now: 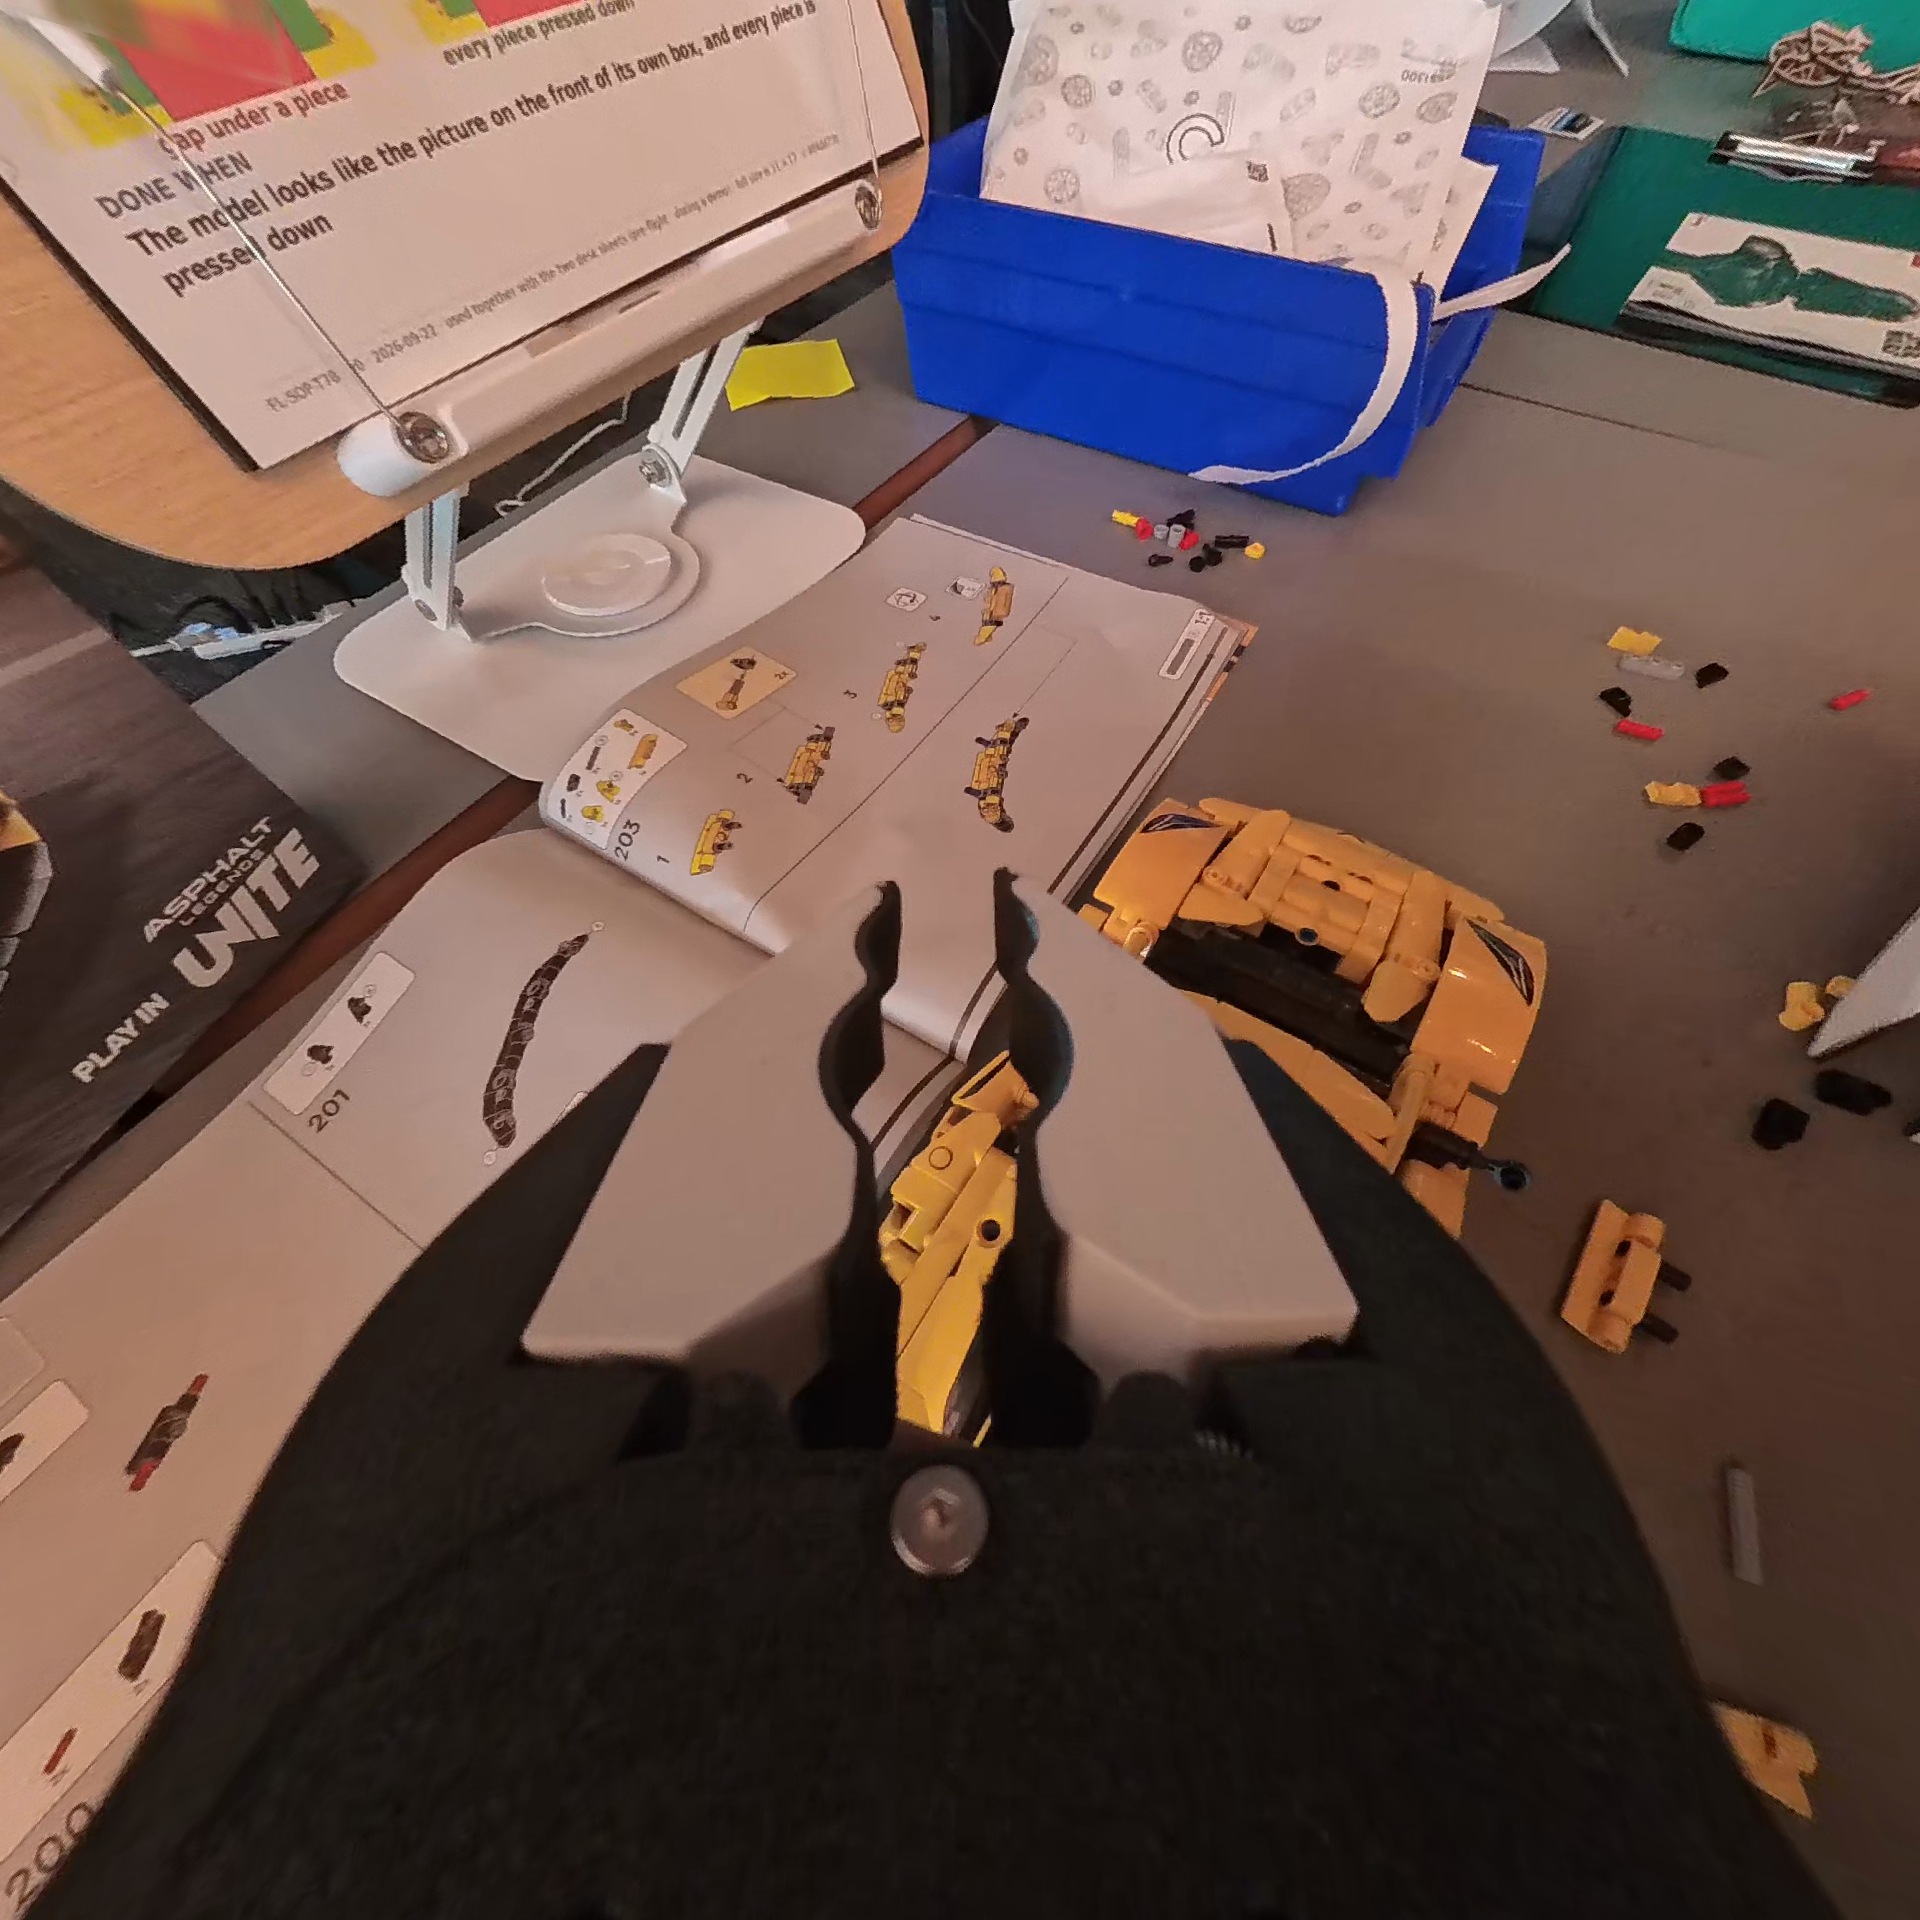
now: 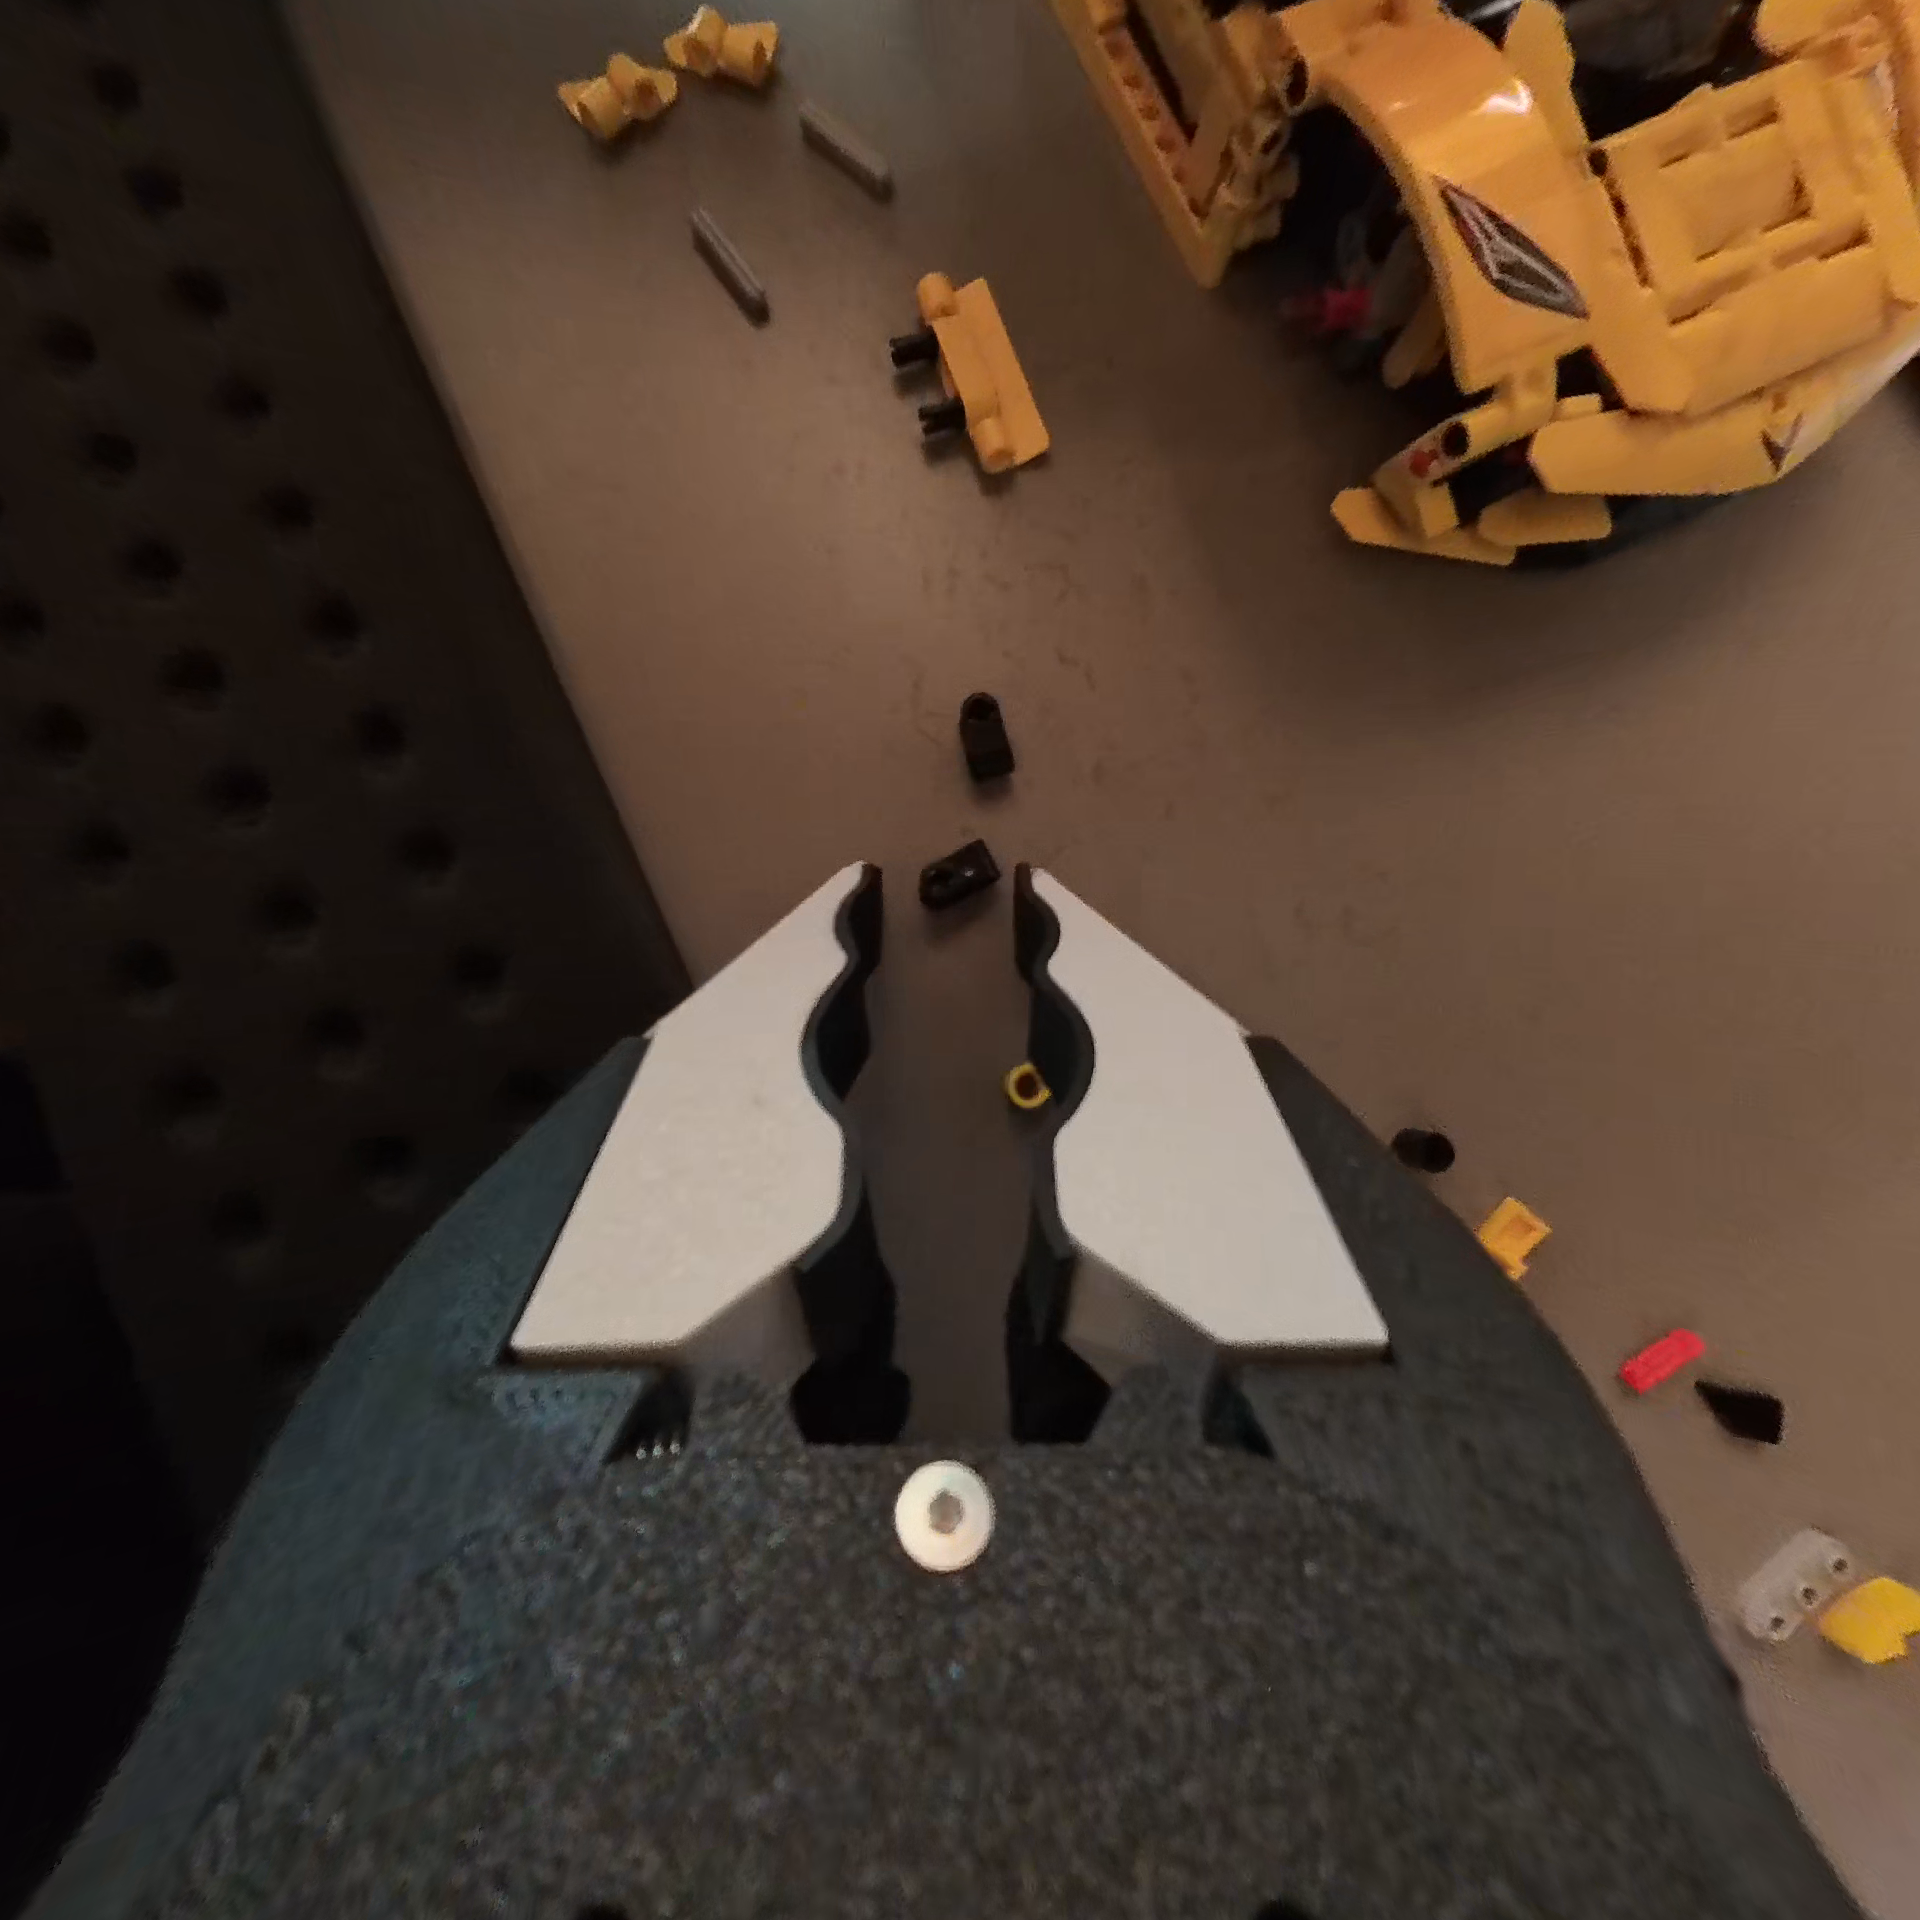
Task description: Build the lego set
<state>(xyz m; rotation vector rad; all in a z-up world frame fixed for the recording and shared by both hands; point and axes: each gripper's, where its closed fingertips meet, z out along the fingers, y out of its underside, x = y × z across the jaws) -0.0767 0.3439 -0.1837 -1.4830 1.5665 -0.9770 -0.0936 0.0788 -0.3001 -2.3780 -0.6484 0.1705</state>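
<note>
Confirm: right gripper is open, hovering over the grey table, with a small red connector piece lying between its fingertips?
Not quite. In the right wrist view the small connector piece between the fingertips of the right gripper is black, not red. The rest holds: the jaws stand apart, over the grey table, and the piece lies loose, not gripped.

left wrist: high, slanting down across desk | right wrist: low, near tabletop | shared: yellow model (image 1: 1320,966) (image 2: 1558,260)

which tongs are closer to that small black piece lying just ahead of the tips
Right. The right tongs flank the small black piece; the left tongs hover over the yellow car.
</note>
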